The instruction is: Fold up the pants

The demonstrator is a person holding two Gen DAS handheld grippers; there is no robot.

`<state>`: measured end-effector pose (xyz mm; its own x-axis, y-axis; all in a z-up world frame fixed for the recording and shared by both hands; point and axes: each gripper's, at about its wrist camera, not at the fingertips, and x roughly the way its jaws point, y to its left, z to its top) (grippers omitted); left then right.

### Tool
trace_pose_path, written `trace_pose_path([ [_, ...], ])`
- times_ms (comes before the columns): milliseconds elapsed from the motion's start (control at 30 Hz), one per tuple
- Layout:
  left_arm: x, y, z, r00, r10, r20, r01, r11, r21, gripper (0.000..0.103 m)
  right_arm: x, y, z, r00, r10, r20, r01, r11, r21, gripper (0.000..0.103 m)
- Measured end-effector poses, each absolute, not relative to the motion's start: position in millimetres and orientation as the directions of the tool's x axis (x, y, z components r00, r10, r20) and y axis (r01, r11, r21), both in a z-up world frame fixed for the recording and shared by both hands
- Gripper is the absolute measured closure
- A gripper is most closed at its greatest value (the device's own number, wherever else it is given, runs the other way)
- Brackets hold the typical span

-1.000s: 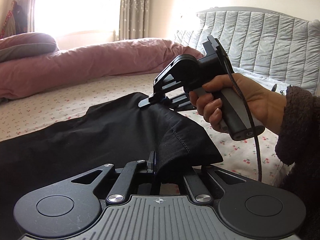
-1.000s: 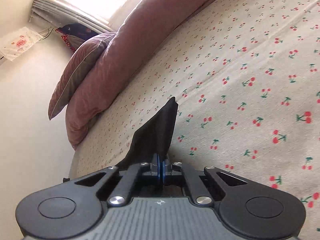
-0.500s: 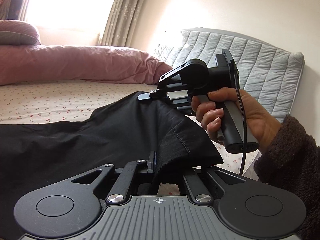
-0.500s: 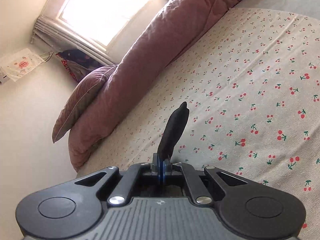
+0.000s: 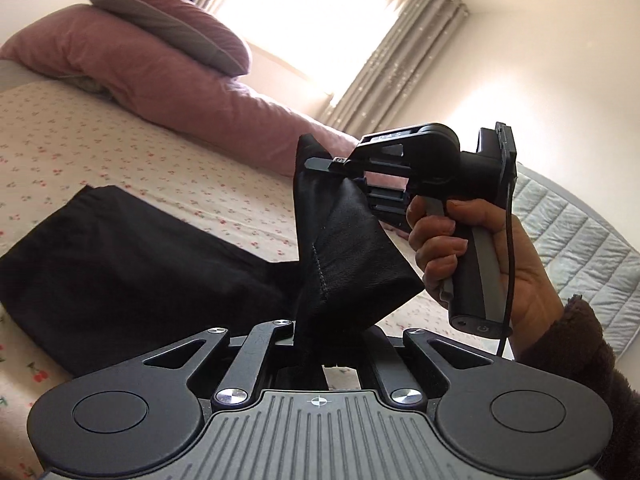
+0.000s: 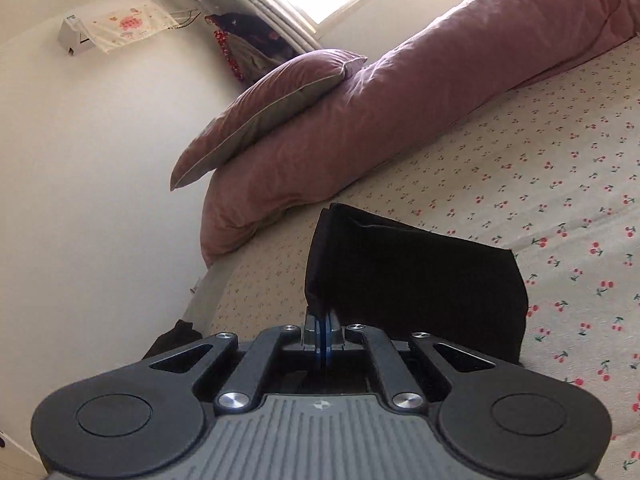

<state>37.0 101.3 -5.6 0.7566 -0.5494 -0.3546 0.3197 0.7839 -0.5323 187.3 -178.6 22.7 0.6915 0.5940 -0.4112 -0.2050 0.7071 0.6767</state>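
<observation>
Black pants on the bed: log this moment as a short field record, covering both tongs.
garment: black pants, far part flat, near end lifted
surface: bed with cherry-print sheet
left tongs: shut on a pants edge
right tongs: shut on another edge of the lifted end, gripped by a hand
right wrist view: cloth hangs from the closed right tongs
background: pink duvet, pillow on top, curtained window
fold status: lifted, not yet laid over
</observation>
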Motion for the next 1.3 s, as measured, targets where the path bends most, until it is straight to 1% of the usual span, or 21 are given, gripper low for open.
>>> trace_pose_path([
  [100,43,126,-18,0.770,-0.494,-0.404,0.239,0.811,-0.535,0.102,204,-141,11,0.650,0.617,-0.444,-0.226,0.714,0.663,0.101],
  [200,49,144,-28,0.775,-0.429,-0.464,0.172,0.850,-0.499,0.101,219,-109,-6,0.610,0.620,-0.493,-0.227,0.733,0.641,0.100],
  [300,55,161,-39,0.756,-0.390,-0.527,0.115,0.871,-0.478,0.096,231,-88,-26,0.582,0.609,-0.539,-0.213,0.754,0.621,0.100],
  [333,54,167,-44,0.746,-0.371,-0.553,0.096,0.882,-0.462,0.092,234,-82,-33,0.574,0.606,-0.551,-0.208,0.759,0.617,0.100],
  [367,56,171,-47,0.737,-0.355,-0.575,0.082,0.892,-0.445,0.091,237,-78,-39,0.567,0.604,-0.560,-0.202,0.761,0.617,0.100],
  [433,59,176,-52,0.720,-0.337,-0.606,0.060,0.901,-0.430,0.085,240,-67,-49,0.550,0.602,-0.579,-0.192,0.765,0.614,0.098],
  [467,61,177,-53,0.713,-0.336,-0.616,0.060,0.903,-0.425,0.085,242,-64,-53,0.545,0.597,-0.588,-0.189,0.771,0.608,0.096],
  [567,57,182,-51,0.698,-0.344,-0.628,0.084,0.910,-0.405,0.079,244,-56,-60,0.544,0.592,-0.595,-0.193,0.778,0.598,0.082],
  [667,57,189,-42,0.683,-0.346,-0.643,0.098,0.916,-0.389,0.073,238,-65,-51,0.545,0.603,-0.582,-0.198,0.767,0.610,0.061],
  [733,56,198,-34,0.697,-0.332,-0.636,0.104,0.924,-0.369,0.061,233,-76,-42,0.551,0.620,-0.559,-0.235,0.758,0.608,0.060],
  [800,56,206,-22,0.722,-0.312,-0.618,0.111,0.933,-0.342,0.051,225,-89,-35,0.563,0.611,-0.557,-0.256,0.770,0.585,0.054],
  [833,58,210,-17,0.732,-0.308,-0.608,0.118,0.936,-0.332,0.049,220,-97,-32,0.571,0.601,-0.559,-0.261,0.779,0.570,0.053],
  [900,69,213,-8,0.729,-0.317,-0.606,0.140,0.936,-0.322,0.050,207,-108,-28,0.577,0.578,-0.577,-0.265,0.801,0.538,0.043],
  [967,85,211,-2,0.714,-0.351,-0.606,0.174,0.927,-0.332,0.051,188,-121,-28,0.578,0.561,-0.593,-0.276,0.818,0.506,0.037],
  [1000,93,208,1,0.704,-0.366,-0.608,0.189,0.923,-0.337,0.055,179,-127,-30,0.575,0.559,-0.597,-0.282,0.821,0.496,0.036],
  [1067,115,195,4,0.673,-0.400,-0.622,0.240,0.914,-0.328,0.055,163,-139,-34,0.570,0.557,-0.604,-0.285,0.824,0.491,0.035],
  [1133,139,182,-1,0.644,-0.395,-0.655,0.250,0.918,-0.308,0.056,149,-152,-38,0.578,0.550,-0.603,-0.271,0.826,0.494,0.033],
  [1167,151,176,-5,0.630,-0.383,-0.675,0.242,0.923,-0.299,0.059,144,-159,-41,0.585,0.547,-0.599,-0.261,0.826,0.500,0.033],
  [1200,161,172,-9,0.624,-0.369,-0.689,0.225,0.929,-0.293,0.068,140,-164,-43,0.592,0.543,-0.596,-0.250,0.826,0.505,0.032],
  [1233,169,168,-13,0.618,-0.352,-0.703,0.209,0.936,-0.285,0.074,135,-172,-46,0.603,0.535,-0.592,-0.233,0.827,0.511,0.031],
  [1300,181,163,-25,0.611,-0.333,-0.718,0.185,0.942,-0.280,0.081,130,-181,-50,0.617,0.522,-0.589,-0.211,0.831,0.515,0.030],
])
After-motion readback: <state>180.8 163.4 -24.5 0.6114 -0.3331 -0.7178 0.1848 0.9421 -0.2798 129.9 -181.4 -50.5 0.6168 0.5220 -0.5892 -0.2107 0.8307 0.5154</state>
